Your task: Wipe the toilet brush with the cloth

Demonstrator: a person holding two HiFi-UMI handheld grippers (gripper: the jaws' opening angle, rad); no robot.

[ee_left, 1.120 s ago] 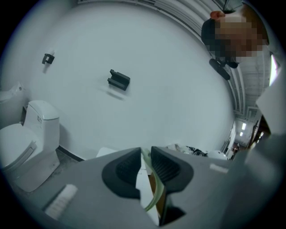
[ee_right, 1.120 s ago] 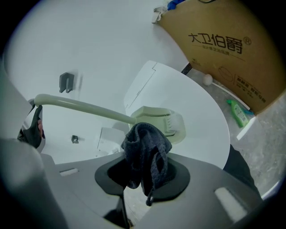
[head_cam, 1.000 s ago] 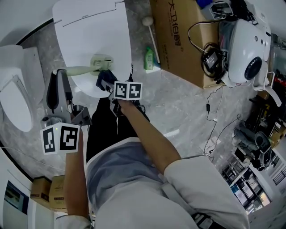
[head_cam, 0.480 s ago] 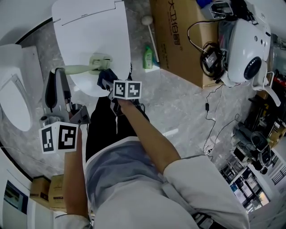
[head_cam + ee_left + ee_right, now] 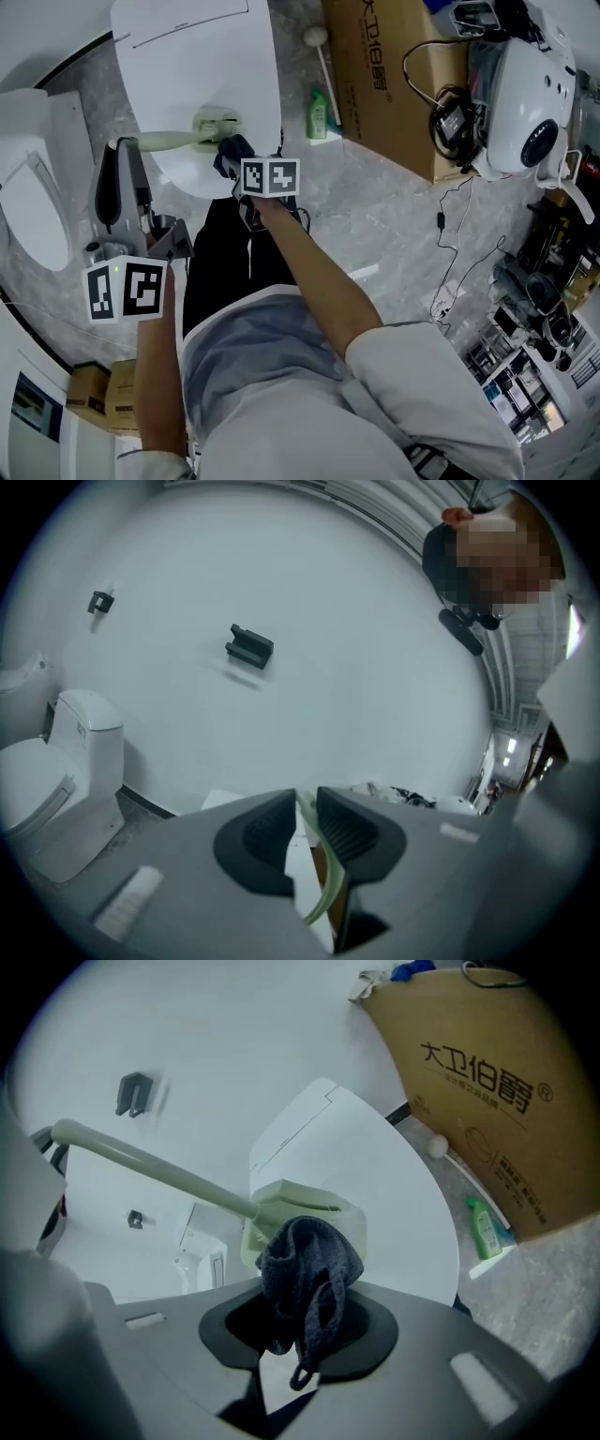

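Note:
A pale green toilet brush (image 5: 178, 141) lies level over the closed toilet lid (image 5: 197, 66), its head (image 5: 216, 123) at the right. My left gripper (image 5: 120, 152) is shut on the handle's left end; that handle (image 5: 317, 874) shows as a thin green strip pinched between the jaws. My right gripper (image 5: 234, 161) is shut on a dark blue cloth (image 5: 232, 150), bunched (image 5: 309, 1265) and pressed against the brush head (image 5: 300, 1213). The handle (image 5: 155, 1171) runs off to the upper left in the right gripper view.
A large cardboard box (image 5: 384, 84) stands right of the toilet, with a green bottle (image 5: 319, 114) and a white-tipped stick (image 5: 323, 70) beside it. A second toilet (image 5: 33, 187) sits at left. Cables and a white device (image 5: 525, 94) crowd the right side.
The brush and both grippers have stayed nearly still; the right gripper with the cloth has shifted slightly right and up against the brush head.

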